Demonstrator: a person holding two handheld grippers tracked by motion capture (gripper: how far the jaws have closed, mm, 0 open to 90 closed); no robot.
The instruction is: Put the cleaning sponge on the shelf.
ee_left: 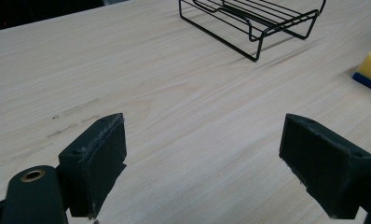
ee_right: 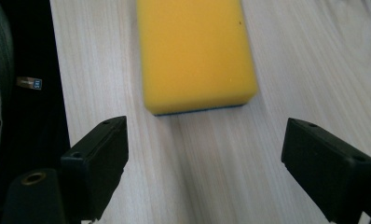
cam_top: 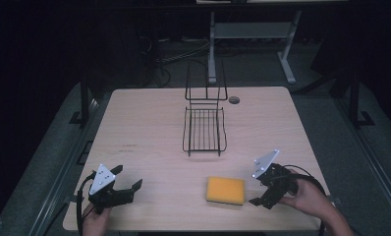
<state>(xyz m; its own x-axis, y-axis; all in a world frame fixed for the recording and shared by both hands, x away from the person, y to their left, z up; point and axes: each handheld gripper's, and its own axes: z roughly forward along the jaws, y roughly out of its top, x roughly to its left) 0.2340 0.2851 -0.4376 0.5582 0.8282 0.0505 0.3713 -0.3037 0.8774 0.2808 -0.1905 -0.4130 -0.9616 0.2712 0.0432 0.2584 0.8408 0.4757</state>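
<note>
Yellow sponge [cam_top: 225, 190] lay flat on surface [cam_top: 149, 123], just beside right claw [ee_right: 204, 158], jaws wide, empty. Left claw [cam_top: 127, 183] also released, well apart; wire rack [cam_top: 205, 129] beyond.

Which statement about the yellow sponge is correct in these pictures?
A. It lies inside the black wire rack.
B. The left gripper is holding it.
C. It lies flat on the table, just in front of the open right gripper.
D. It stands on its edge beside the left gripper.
C: the yellow sponge lies flat on the table, untouched, just ahead of the open right gripper.
</note>
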